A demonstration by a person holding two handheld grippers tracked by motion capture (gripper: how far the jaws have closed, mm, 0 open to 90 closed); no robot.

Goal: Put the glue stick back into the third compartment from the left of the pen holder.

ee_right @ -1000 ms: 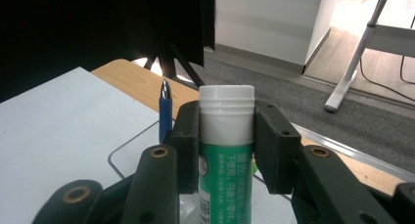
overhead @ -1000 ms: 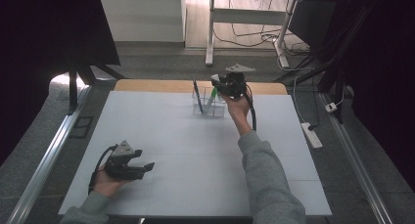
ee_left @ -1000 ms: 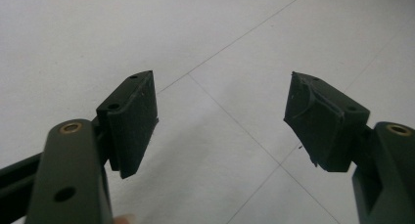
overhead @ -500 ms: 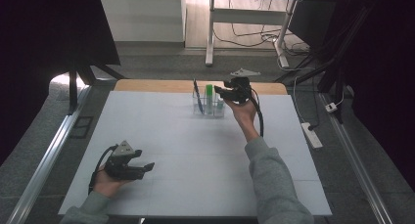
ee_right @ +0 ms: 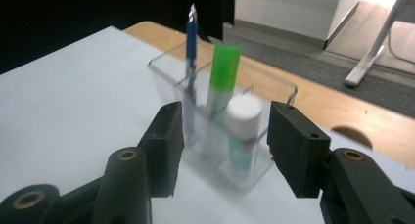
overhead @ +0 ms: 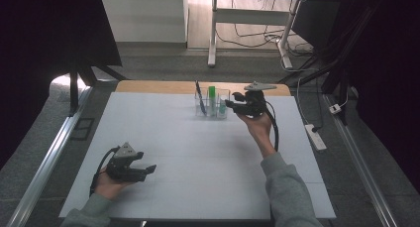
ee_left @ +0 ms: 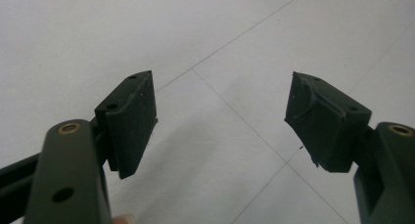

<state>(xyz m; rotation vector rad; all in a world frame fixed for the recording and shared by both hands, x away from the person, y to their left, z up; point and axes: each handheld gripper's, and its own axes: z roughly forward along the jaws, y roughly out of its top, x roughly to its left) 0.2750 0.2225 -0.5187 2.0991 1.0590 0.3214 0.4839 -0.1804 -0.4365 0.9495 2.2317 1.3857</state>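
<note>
The white table point(overhead: 163, 138) carried a clear acrylic organizer point(overhead: 212, 104) at its far edge, just in front of the wooden strip point(overhead: 148, 86). Over the last second you drew your right gripper point(overhead: 229, 105) away from above the organizer toward its right side, and its jaws had just been opening; they now stood released, with nothing pressed between the pads. In the right gripper view the organizer point(ee_right: 274, 82) lay just beyond the fingertips point(ee_right: 169, 136), apart from them. Read this as a completed placement: the white-capped bottle point(ee_right: 242, 136) stood in the nearest compartment, and the gripper was clearing it. The bottle stood upright, long axis vertical, cap up. Beside it the green-capped stick point(ee_right: 222, 82) stood near vertical, cap up, and the blue pen point(ee_right: 191, 43) leaned slightly in the farthest compartment, its clip end uppermost. In the high view the green stick point(overhead: 212, 95) and the pen point(overhead: 199, 95) rose above the organizer's rim. Your left gripper point(overhead: 148, 168) rested near the front left of the table, jaws released and empty over bare table surface point(ee_left: 220, 53).
</note>
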